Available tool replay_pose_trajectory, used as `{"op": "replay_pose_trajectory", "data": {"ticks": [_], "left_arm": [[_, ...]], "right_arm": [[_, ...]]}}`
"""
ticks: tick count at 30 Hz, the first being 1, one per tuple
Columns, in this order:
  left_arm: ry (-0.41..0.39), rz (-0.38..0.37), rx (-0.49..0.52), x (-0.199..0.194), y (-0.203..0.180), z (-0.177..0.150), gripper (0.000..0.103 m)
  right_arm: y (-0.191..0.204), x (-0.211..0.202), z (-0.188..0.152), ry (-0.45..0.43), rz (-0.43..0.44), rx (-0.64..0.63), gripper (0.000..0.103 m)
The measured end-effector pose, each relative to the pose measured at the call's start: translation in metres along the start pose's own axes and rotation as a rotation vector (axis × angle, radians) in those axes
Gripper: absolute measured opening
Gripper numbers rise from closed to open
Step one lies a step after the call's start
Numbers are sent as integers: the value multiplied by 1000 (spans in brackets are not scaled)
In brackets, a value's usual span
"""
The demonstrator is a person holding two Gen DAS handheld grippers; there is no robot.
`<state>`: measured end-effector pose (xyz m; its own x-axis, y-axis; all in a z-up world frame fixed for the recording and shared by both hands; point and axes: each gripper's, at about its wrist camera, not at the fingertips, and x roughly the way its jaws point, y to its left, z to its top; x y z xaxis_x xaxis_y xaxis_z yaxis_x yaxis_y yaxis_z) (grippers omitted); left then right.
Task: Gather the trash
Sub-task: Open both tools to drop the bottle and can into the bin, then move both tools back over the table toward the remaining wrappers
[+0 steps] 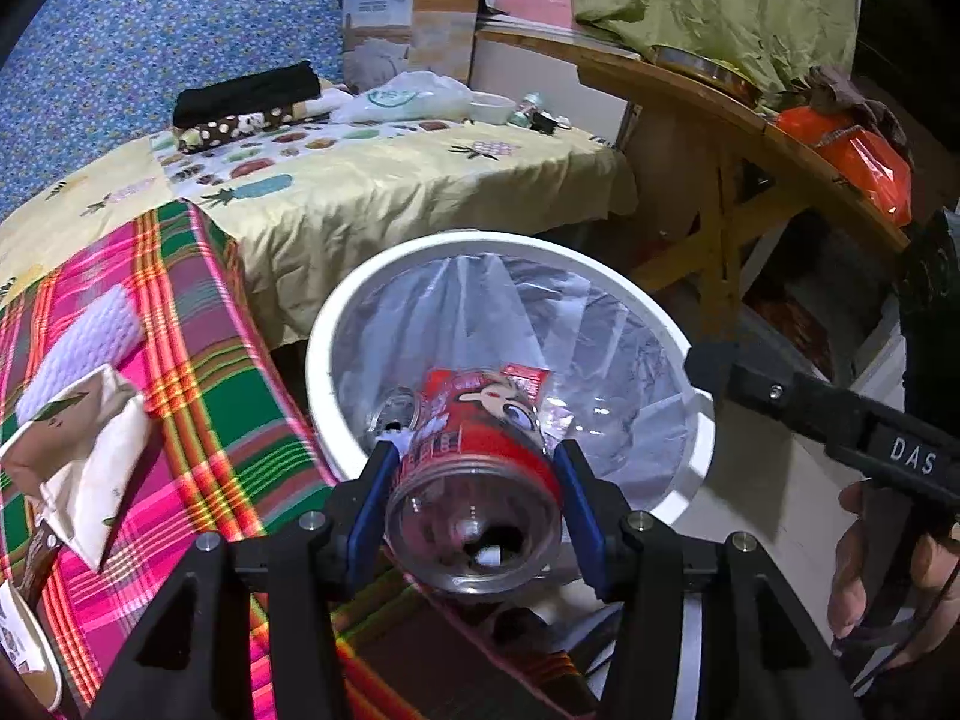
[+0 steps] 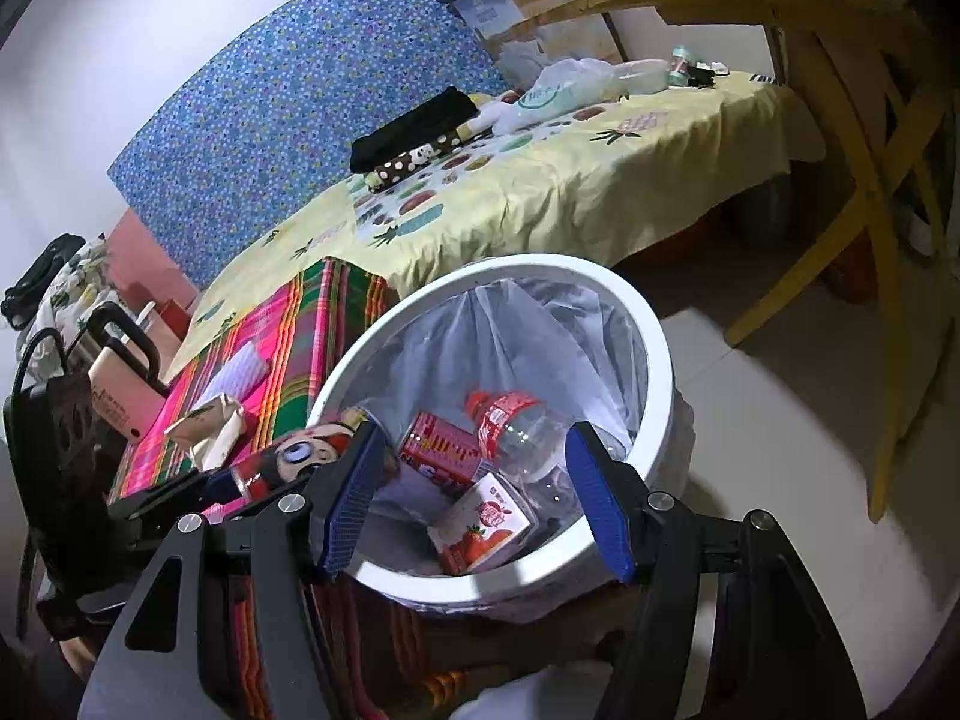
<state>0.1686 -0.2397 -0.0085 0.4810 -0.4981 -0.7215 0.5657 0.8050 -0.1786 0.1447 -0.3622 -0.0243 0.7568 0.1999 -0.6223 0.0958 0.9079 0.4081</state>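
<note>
My left gripper (image 1: pixel 474 474) is shut on a clear plastic bottle with a red cartoon label (image 1: pixel 474 450), held over the near rim of the white trash bin (image 1: pixel 684 330), which has a clear liner. The same bottle (image 2: pixel 288 462) shows at the bin's left rim in the right wrist view. My right gripper (image 2: pixel 474 492) is open and empty above the bin (image 2: pixel 654 324). Inside lie a red-capped bottle (image 2: pixel 510 426), a red carton (image 2: pixel 438 444) and a strawberry drink box (image 2: pixel 486 525).
A bed with a pink-green plaid cloth (image 1: pixel 198 360) and a yellow fruit-print sheet (image 1: pixel 372 186) lies left of the bin. A crumpled paper bag (image 1: pixel 78 450) rests on the plaid. A wooden table (image 1: pixel 720 120) stands to the right. White tiled floor (image 2: pixel 750 420) lies beyond.
</note>
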Motion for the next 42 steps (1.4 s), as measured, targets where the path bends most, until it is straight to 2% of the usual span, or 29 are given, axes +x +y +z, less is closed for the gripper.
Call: {"op": "replay_pose_trajectory", "data": {"ticks": [13,30,42], "left_arm": [[-20,-1,-33,-20,8,-9,59],[-136,123,-156,-87,50,-47,59],[-182,221,-247,-121,82,-75,59]], "right_arm": [[11,-11,0,-24,11,-11,64],[74,-13,-17,5,72,-209,64],[112,-4,-35,74,120,-303,64]]}}
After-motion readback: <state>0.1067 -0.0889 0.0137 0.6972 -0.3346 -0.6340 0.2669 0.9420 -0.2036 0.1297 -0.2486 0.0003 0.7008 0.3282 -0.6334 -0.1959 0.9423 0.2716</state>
